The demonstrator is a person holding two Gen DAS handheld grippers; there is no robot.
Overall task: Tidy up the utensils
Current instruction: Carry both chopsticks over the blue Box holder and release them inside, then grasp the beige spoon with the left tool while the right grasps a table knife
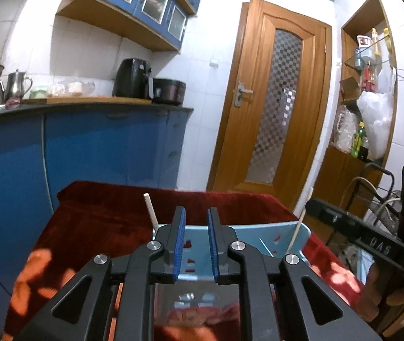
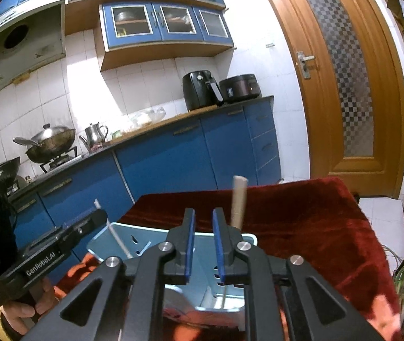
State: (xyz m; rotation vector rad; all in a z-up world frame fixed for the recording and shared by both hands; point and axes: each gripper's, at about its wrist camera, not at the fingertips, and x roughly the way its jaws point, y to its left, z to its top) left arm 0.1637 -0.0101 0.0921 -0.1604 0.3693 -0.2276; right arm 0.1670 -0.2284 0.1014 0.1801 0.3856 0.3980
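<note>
Two grippers hover over a table draped in a dark red cloth point(image 1: 102, 221), and on that cloth, just beyond and below both sets of fingers, stands a light-blue slotted utensil holder point(image 1: 272, 236). Its open top faces up, so anything going in or out must travel vertically.

Inside the holder, pale chopsticks stand nearly upright, long axis pointing up and slightly away. One chopstick point(image 1: 150, 211) rises just left of the left gripper point(image 1: 196, 241), whose blue-padded jaws stand apart with nothing between them. A second, thinner stick point(image 1: 298, 224) leans at the holder's right side, nearer the other hand. From the right wrist view, a thick pale stick point(image 2: 238, 203) rises just right of the right gripper point(image 2: 204, 244), also parted and empty; a thinner one point(image 2: 116, 236) leans on the far left of the holder.

My judgement: each stick lies to the outside of its nearest gripper, and the holder's rim is the main obstruction.
</note>
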